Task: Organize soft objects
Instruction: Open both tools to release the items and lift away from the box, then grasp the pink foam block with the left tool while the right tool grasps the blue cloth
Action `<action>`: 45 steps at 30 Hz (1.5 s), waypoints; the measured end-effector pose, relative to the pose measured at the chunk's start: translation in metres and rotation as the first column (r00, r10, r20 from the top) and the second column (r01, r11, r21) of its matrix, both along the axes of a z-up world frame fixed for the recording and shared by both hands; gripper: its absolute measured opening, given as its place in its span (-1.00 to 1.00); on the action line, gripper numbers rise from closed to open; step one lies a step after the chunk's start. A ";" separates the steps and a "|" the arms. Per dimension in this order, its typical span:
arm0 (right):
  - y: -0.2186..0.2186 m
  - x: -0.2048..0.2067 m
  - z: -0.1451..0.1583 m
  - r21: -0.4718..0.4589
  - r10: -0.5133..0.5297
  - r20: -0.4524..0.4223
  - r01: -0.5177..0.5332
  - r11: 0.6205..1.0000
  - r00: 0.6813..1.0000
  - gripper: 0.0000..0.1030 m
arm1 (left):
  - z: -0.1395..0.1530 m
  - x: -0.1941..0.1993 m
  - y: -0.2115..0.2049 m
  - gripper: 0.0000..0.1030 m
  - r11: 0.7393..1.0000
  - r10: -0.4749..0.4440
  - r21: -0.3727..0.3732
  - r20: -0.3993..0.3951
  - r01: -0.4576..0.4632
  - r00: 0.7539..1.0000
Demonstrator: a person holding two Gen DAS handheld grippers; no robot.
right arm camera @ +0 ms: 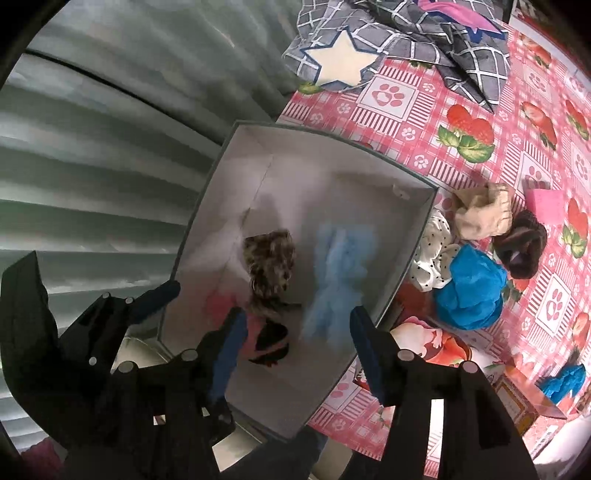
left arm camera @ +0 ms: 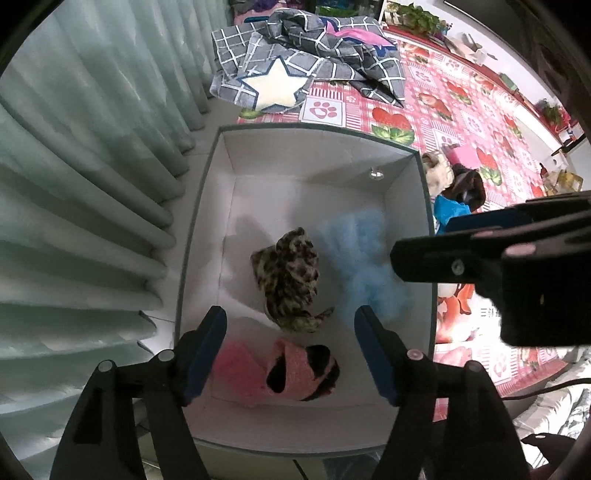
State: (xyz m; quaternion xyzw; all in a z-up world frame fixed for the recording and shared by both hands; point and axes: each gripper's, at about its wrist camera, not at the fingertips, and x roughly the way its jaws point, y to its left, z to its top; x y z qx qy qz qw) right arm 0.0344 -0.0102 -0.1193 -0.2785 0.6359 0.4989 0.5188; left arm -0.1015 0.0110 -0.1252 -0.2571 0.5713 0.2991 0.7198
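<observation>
A white open box stands below both grippers. Inside it lie a leopard-print cloth, a pink and dark piece and a pale blue fluffy piece that looks blurred. My left gripper hangs open over the box's near end, and nothing is between its fingers. In the right wrist view my right gripper is open too, above the pale blue piece and the box, with no pad touching anything. Its black body shows at the right of the left wrist view.
Beside the box, on the pink strawberry cloth, lies a pile: a beige cloth, a white dotted cloth, a bright blue piece and a dark brown one. A grey checked blanket lies behind. A curtain hangs at the left.
</observation>
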 end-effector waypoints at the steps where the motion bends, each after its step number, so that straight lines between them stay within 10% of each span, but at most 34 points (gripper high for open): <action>1: -0.001 0.000 0.000 0.000 -0.005 0.001 0.005 1.000 1.000 0.22 | 0.001 0.000 0.000 0.57 1.000 0.006 0.002 0.006 -0.006 1.000; 3: -0.002 0.003 0.000 -0.006 -0.020 0.008 0.020 1.000 1.000 0.95 | 0.004 -0.002 0.001 0.60 1.000 0.020 0.004 0.034 -0.021 0.999; 4: -0.003 0.004 0.001 -0.001 -0.030 0.017 0.030 1.000 0.999 0.99 | 0.005 -0.003 0.001 0.74 1.000 0.028 0.010 0.043 -0.029 0.999; 6: -0.005 0.007 0.004 0.009 -0.047 0.021 0.047 0.999 0.999 0.99 | 0.008 -0.003 0.002 0.99 0.999 0.039 0.022 0.044 -0.040 0.998; 30: -0.089 0.059 0.048 0.020 -0.269 -0.067 0.271 0.962 0.961 0.99 | 0.038 0.034 -0.031 0.99 0.998 -0.042 -0.053 0.080 0.046 0.996; 45: -0.251 0.174 0.062 -0.006 -0.624 -0.112 0.627 0.779 0.774 0.99 | 0.050 0.138 -0.077 0.99 0.967 -0.221 -0.102 0.109 0.232 0.969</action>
